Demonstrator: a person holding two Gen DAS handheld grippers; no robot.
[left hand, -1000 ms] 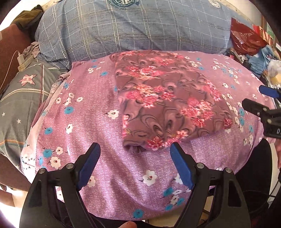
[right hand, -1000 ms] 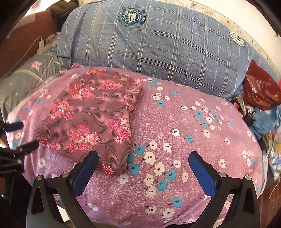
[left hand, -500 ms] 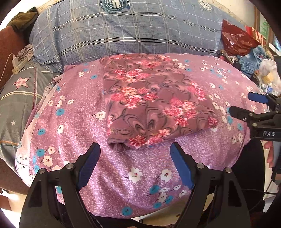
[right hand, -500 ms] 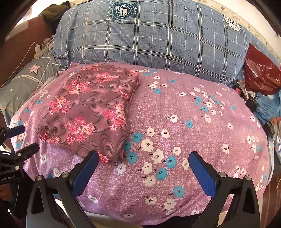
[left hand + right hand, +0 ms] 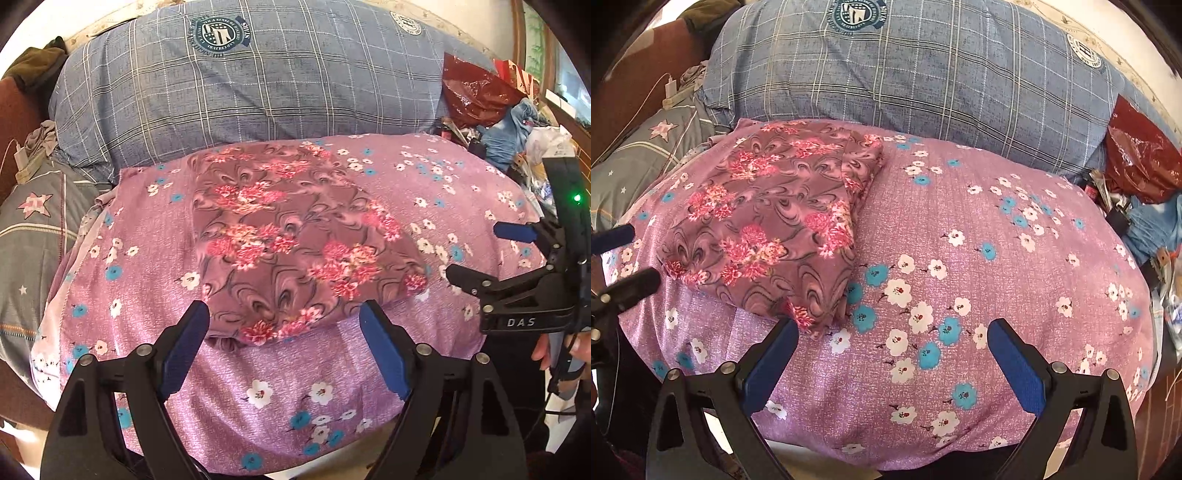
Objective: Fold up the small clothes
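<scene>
A folded mauve garment with pink flowers [image 5: 295, 243] lies flat on a purple flowered pillow [image 5: 258, 376]. It also shows in the right wrist view [image 5: 768, 221], on the pillow's [image 5: 960, 280] left half. My left gripper [image 5: 284, 347] is open and empty, its fingers straddling the garment's near edge from just in front. My right gripper [image 5: 894, 362] is open and empty, over the pillow to the right of the garment. The right gripper also shows at the right edge of the left wrist view [image 5: 491, 254]. The left gripper shows at the left edge of the right wrist view [image 5: 624, 258].
A large blue checked pillow [image 5: 258, 85] lies behind the purple one. A grey star-patterned cushion [image 5: 33, 229] is to the left. A dark red plastic bag [image 5: 476, 92] and a pile of clutter [image 5: 517, 136] sit at the right.
Both grippers have drawn back and risen a little from the pillow. The folded garment has not moved. Both stay open.
</scene>
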